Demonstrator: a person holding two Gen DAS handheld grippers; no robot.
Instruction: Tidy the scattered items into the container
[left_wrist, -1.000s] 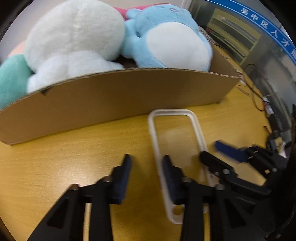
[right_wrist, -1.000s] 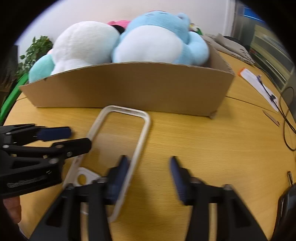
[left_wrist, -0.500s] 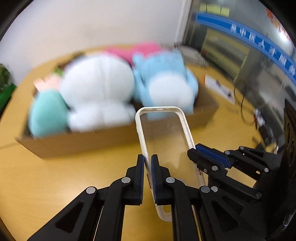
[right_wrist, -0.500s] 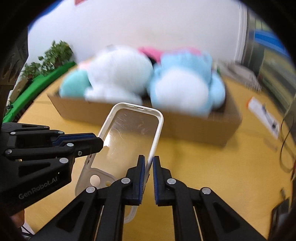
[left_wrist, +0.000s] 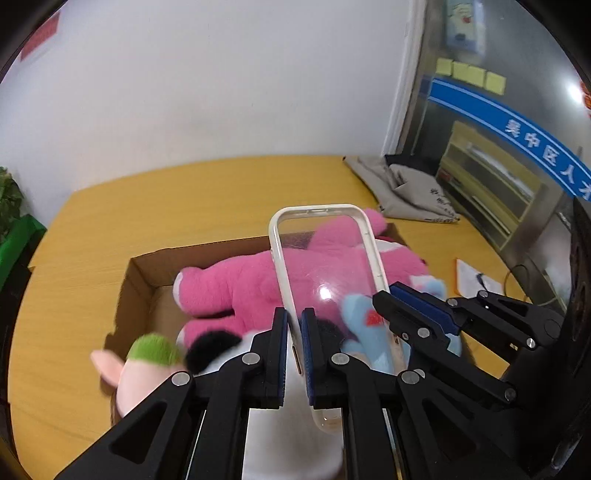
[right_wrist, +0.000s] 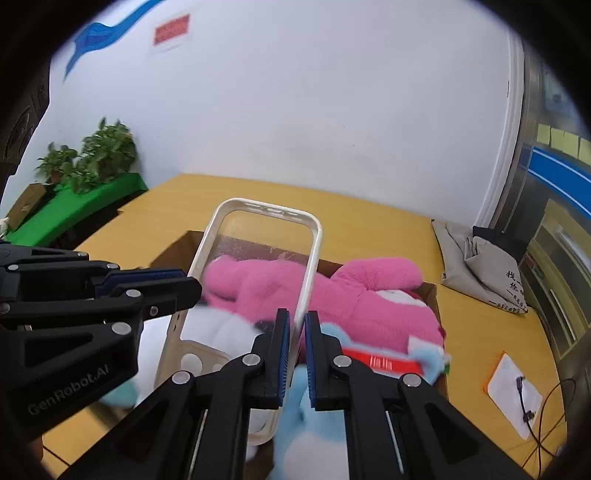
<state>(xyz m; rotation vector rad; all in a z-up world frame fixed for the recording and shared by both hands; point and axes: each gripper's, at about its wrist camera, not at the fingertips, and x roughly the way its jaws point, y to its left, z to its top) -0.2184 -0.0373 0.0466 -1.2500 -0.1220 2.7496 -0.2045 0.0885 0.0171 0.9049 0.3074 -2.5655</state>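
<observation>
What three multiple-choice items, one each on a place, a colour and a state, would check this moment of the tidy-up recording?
1. Where is the phone case?
A. flat on the table
B. held up over the cardboard box
C. under the grey bag

2. What colour is the largest plush toy lying in the box?
A. pink
B. yellow
C. black

3. How is the case held?
A. by the left gripper alone
B. by neither gripper
C. by both, the right gripper too

Answers: 1 B, the box and toys show through and below the case. 2 A, pink fur fills the box's middle. 3 C, each gripper pinches one long edge.
</observation>
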